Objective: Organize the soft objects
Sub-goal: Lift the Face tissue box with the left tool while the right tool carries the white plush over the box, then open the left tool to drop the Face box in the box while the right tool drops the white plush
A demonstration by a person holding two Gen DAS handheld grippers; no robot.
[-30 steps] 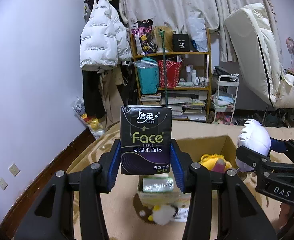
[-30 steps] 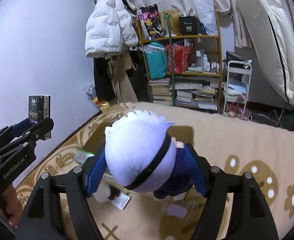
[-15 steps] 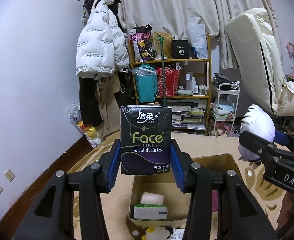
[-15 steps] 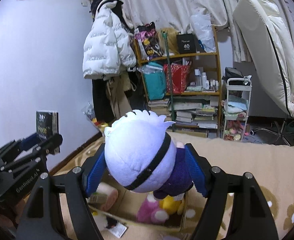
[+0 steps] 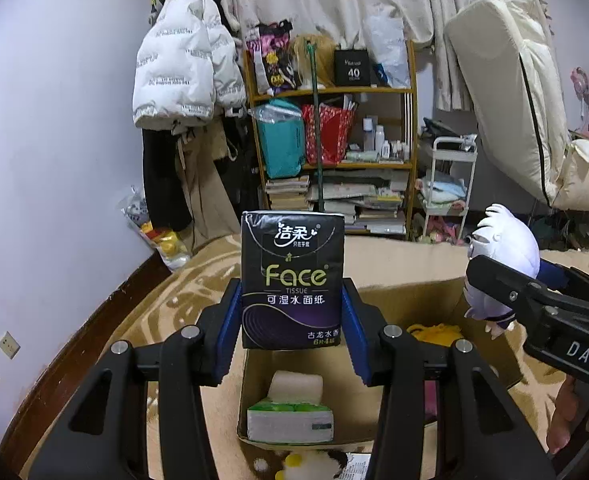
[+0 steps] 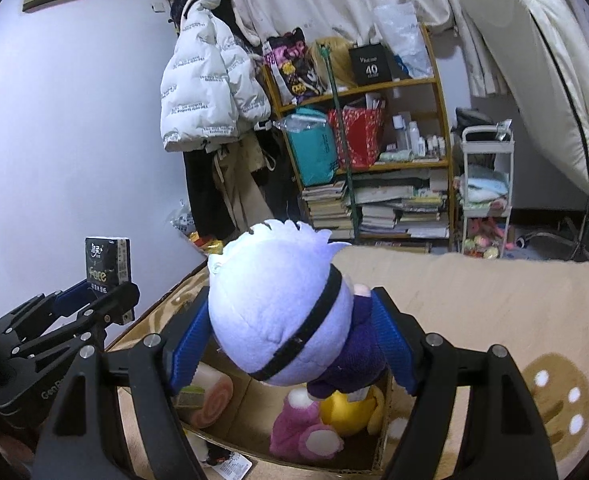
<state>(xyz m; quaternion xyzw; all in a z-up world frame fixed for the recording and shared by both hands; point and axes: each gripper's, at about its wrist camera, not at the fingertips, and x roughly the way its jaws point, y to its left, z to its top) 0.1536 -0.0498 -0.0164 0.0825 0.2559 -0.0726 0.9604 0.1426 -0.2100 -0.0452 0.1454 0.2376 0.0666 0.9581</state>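
Black-and-purple tissue pack (image 5: pixel 292 282), white-haired plush (image 6: pixel 282 312) in purple, tan box (image 5: pixel 410 296).

Box opening partly taken; open floor is seen at the left end and middle.

The cardboard box (image 5: pixel 410 292) is occupied at the left end by a green tissue pack (image 5: pixel 290 420) and a roll (image 6: pixel 210 396), at the right end by a pink plush (image 6: pixel 298 428) and a yellow plush (image 6: pixel 346 408). Bare box floor is seen between them. The space above is taken by the black tissue pack (image 5: pixel 292 284) and the white-haired doll (image 6: pixel 282 312). Small items (image 5: pixel 310 462) lie against the box's near wall.
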